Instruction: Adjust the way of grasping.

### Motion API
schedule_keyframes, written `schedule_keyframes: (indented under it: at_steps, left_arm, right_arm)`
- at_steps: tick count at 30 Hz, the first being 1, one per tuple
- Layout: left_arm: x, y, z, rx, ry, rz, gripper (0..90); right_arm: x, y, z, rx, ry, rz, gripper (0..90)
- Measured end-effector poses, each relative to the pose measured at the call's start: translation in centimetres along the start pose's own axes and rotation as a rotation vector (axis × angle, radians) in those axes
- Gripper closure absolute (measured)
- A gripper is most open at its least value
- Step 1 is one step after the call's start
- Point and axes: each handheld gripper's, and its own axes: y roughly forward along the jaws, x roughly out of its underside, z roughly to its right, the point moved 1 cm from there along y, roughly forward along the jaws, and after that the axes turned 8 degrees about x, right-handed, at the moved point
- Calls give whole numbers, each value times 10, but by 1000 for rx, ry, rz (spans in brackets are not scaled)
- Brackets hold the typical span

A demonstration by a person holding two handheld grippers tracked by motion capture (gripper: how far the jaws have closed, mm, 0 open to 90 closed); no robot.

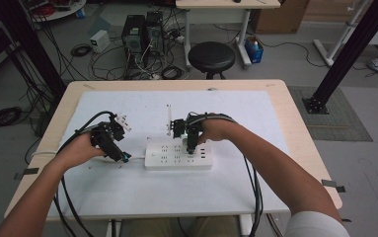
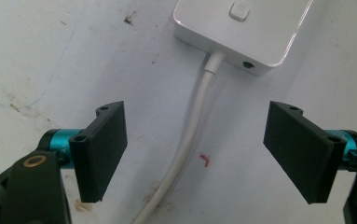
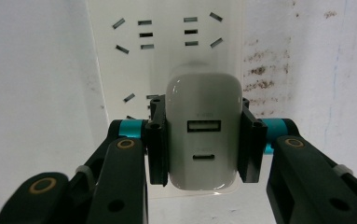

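A white power strip (image 1: 176,155) lies flat on the white mat in the middle of the table. My right gripper (image 3: 204,140) is shut on a white USB charger (image 3: 204,140), its jaws pressed on the charger's two sides, right over the strip's sockets (image 3: 164,32). In the high view the right gripper (image 1: 191,145) points down onto the strip's right half. My left gripper (image 2: 204,149) is open, its jaws wide apart on either side of the strip's white cord (image 2: 190,140), just short of the strip's end (image 2: 241,32). From above, the left gripper (image 1: 120,157) sits at the strip's left end.
The white mat (image 1: 255,113) covers most of the wooden table (image 1: 295,123). A small white plug (image 1: 122,120) lies behind the left hand, and a thin white stick (image 1: 168,118) behind the strip. A black stool (image 1: 211,57) stands beyond the far edge.
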Motion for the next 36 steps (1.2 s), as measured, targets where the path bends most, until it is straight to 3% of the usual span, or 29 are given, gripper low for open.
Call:
schedule_keyframes:
  at_steps: [3, 5, 6, 7, 8, 9, 14, 20, 25, 27, 29, 32, 36]
  left_arm:
    - [-1, 0, 0, -1, -1, 1, 214]
    - [-1, 0, 2, -5, -1, 15, 215]
    - [-1, -1, 1, -7, 13, 9, 215]
    - [-2, -1, 1, -8, 12, 12, 215]
    - [-1, 0, 3, -10, -6, 35, 215]
    - [-1, -2, 2, -12, 8, 21, 215]
    - [1, -6, 2, -20, 2, 25, 215]
    - [0, -5, 5, -20, 0, 27, 215]
    - [1, -6, 6, -18, -8, 40, 214]
    - [2, -6, 5, -18, -2, 35, 215]
    - [4, -6, 4, -17, -7, 29, 215]
    - [4, -7, 3, -19, -7, 32, 215]
    - [4, -7, 4, -24, -15, 46, 215]
  right_arm:
    - [-2, 0, -2, 7, 0, -12, 626]
    - [-3, 0, -7, 44, -40, -15, 625]
    - [-5, -1, -14, 85, -68, -27, 625]
    - [-5, 0, -16, 98, -63, -31, 625]
    - [-4, 0, -14, 88, -61, -25, 625]
    - [-4, 0, -13, 80, -63, -29, 625]
    - [-4, 3, -7, 52, -60, -19, 626]
    - [-3, 5, -1, 3, -25, -16, 625]
    - [-1, 6, 0, 3, -28, 3, 624]
    - [4, 7, -2, -3, 13, 37, 622]
    - [6, 9, -3, 8, 11, 64, 619]
    - [5, 9, -5, 18, -9, 57, 618]
    - [8, 9, -3, 1, -11, 81, 615]
